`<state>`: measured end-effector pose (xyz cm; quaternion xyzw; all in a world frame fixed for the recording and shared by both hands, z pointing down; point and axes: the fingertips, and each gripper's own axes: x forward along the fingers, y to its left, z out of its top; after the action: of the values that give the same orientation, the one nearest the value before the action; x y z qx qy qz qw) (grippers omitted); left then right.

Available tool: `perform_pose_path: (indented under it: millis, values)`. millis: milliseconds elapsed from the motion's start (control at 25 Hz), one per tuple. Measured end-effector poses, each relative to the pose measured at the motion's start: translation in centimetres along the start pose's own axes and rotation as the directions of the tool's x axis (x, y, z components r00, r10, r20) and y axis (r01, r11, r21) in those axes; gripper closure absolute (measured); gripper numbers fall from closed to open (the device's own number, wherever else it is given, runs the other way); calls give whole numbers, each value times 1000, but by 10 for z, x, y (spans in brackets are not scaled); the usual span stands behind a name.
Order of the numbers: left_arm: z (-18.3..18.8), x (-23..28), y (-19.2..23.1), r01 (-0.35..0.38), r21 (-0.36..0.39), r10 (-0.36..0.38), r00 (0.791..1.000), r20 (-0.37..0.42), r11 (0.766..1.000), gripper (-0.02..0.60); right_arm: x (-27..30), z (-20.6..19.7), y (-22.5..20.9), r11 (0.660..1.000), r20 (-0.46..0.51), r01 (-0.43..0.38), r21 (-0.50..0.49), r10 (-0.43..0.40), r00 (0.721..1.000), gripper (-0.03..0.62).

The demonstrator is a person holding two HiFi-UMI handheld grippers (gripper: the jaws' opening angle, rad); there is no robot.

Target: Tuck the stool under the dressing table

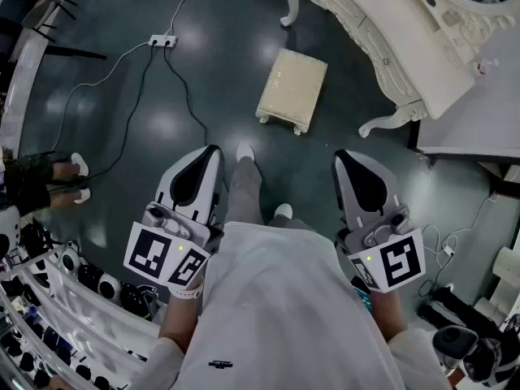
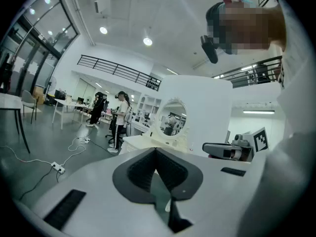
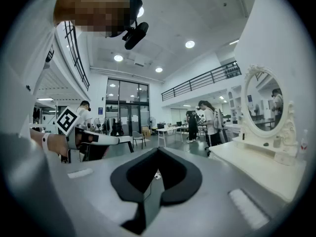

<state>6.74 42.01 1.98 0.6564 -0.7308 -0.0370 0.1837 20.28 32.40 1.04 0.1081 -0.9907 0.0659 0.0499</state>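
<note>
Head view shows the stool (image 1: 292,88) standing clear of the dressing table (image 1: 382,35).

Floor (image 1: 227,55) dark, smooth, glossy, throws back lamp glare; stool (image 1: 292,86) top cream, looks like textured cloth, matt; dressing table (image 1: 382,39) white, carved, smooth sheen; shirt (image 1: 284,315) plain white matt cloth

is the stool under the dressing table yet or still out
Out: the stool stands upright on open floor, apart from the dressing table, bare floor between them.
</note>
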Motion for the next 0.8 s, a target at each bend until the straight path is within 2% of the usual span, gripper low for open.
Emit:
perform_pose_path:
  millis: [160, 440, 800]
  values:
    - [7, -23, -28, 42, 8, -42, 999, 2, 999, 574, -38, -12, 9, 997, -42, 68, 31, -66, 997, 586]
    - [-5, -32, -41, 121, 33, -120, 992, -39, 992, 574, -58, -24, 24, 983, -28, 157, 94, -155, 987, 584]
    - [0, -45, -6, 202, 34, -200, 978, -57, 979, 574, -30, -18, 50, 970, 1, 231, 78, -232, 973, 584]
